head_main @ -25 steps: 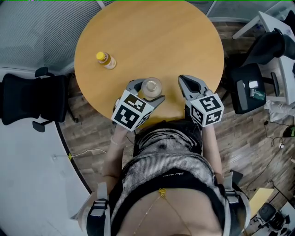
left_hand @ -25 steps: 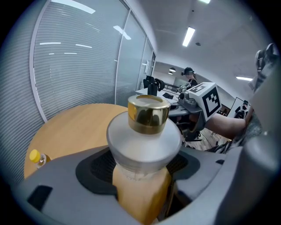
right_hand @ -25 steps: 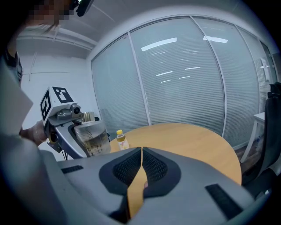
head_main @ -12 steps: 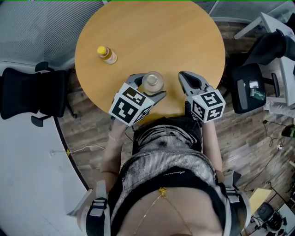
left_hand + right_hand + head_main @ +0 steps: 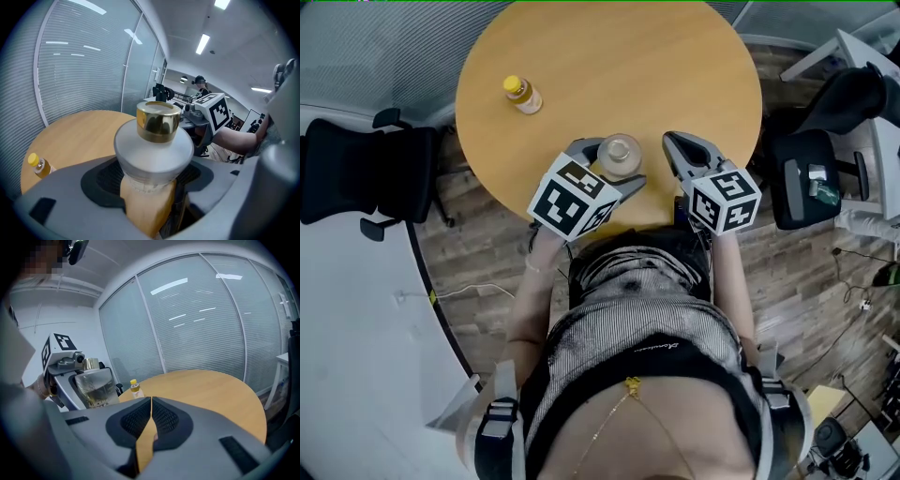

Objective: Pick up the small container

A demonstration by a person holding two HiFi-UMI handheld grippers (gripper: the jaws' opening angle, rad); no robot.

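The small container is a clear glass jar with a gold cap, and it is near the table's front edge. My left gripper is shut on the jar body, with a jaw pressed against each side. The right gripper view shows the same jar held in the left jaws. My right gripper is to the right of the jar, apart from it. Its jaws are shut with nothing between them.
A small yellow-capped bottle stands on the round wooden table at the far left. A black office chair is left of the table and another chair is to its right. Glass walls with blinds stand behind the table.
The table, bottle and both grippers all shift slightly up the head view together. The left gripper stays shut on the container and the right stays shut.
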